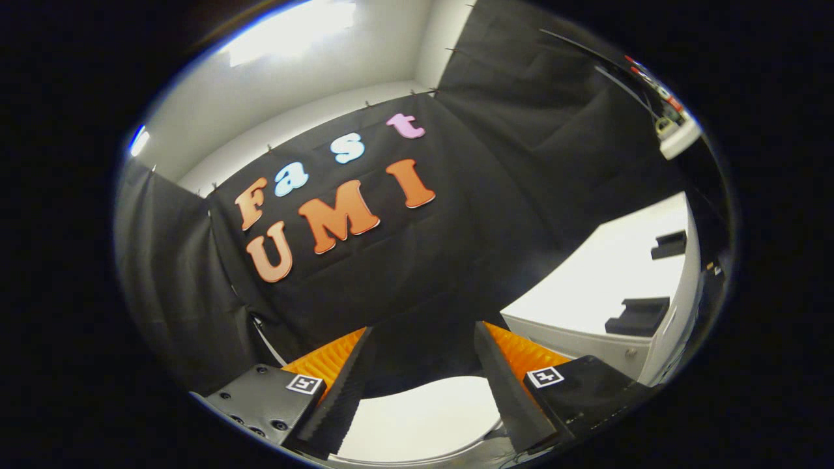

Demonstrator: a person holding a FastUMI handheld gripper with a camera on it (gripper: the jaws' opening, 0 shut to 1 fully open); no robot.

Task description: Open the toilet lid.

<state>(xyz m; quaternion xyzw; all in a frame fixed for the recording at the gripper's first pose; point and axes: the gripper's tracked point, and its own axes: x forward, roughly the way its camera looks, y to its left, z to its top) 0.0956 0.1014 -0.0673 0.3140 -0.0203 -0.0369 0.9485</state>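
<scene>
Black cloth walls (456, 215) enclose the booth, with a pale ceiling (313, 71) above. A white surface (606, 280) beside the toilet lid carries two black blocks (640, 316). The claw (422, 365) stands wide open, gripping nothing, its ribbed fingers (348, 384) apart over the white toilet lid (423, 417), which lies between and below them.

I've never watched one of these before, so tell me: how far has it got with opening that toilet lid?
Judging by this picture, nothing looks done yet. The gripper is open, its fingers spread wide and pressing on nothing. A rounded white surface, probably the toilet lid, lies low between them, apparently flat; I cannot tell if they touch it. A white cabinet stands off to one side. Still left: getting under the lid's edge and lifting it.
</scene>
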